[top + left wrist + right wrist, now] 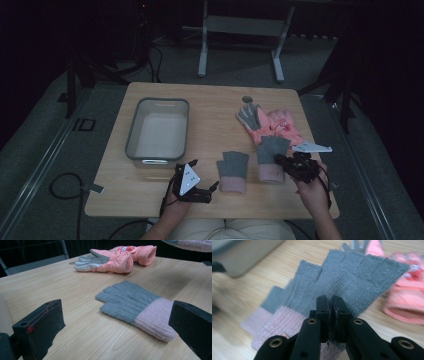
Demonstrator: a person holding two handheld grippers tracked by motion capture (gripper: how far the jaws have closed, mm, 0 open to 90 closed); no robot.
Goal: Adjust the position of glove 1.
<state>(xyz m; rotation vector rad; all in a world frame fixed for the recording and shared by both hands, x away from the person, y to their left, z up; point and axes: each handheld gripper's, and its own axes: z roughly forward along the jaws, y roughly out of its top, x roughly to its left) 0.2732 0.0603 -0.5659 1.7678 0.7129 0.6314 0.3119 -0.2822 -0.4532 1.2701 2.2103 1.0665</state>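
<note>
A grey knit glove with a pink cuff (233, 171) (136, 307) lies flat near the table's front edge. Its twin (272, 157) (342, 287) is held in my right gripper (286, 162) (331, 303), whose jaws are shut on the fabric near the cuff. This glove looks lifted off the wood. My left gripper (202, 177) is open, low over the table just left of the flat glove, its jaws on either side of that glove in the left gripper view. A pair of pink padded gloves (272, 125) (112, 258) lies farther back on the right.
A grey plastic bin (158, 131) stands empty at the table's left. A small dark round mark (247, 99) sits near the far edge. A white tag-like piece (312, 147) lies by the right edge. A metal frame (240, 30) stands beyond the table.
</note>
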